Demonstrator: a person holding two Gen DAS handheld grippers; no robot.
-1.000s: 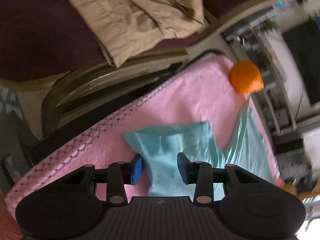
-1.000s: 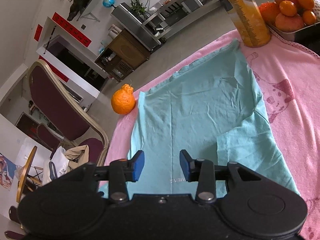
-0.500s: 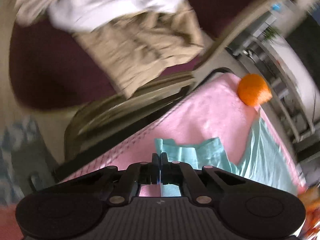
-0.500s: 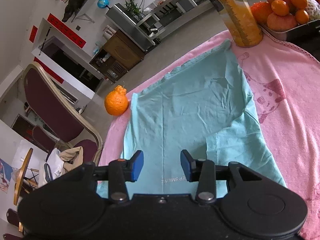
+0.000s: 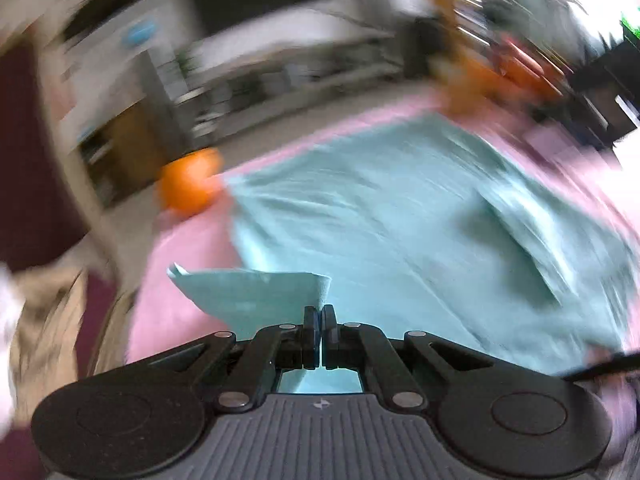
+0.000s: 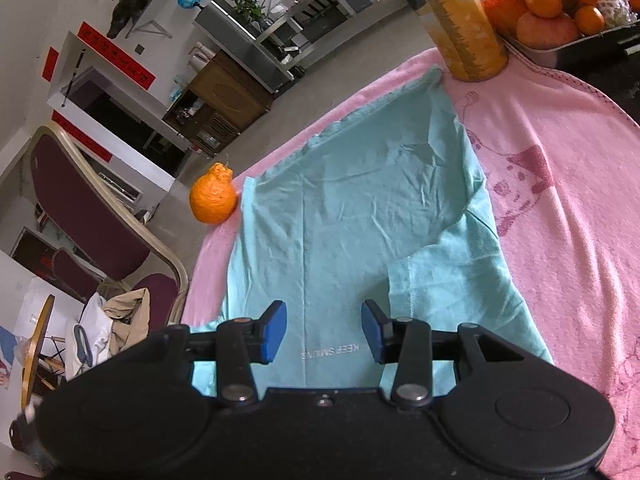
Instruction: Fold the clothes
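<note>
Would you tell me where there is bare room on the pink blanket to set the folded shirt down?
Free: the pink blanket between the teal shirt and its right hem. Crowded: the far corner, with juice bottle and fruit tray; the orange sits by the shirt's left corner.

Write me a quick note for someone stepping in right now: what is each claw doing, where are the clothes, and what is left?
Left claw: shut on a sleeve of the teal shirt, lifted off the pink towel.
Right claw: open, empty, above the shirt near its printed lettering.
The shirt lies mostly flat on the towel, one sleeve already folded in on the right. An orange sits by its far left corner.
Left: probably lay the held sleeve across the body, then fold the length.
</note>
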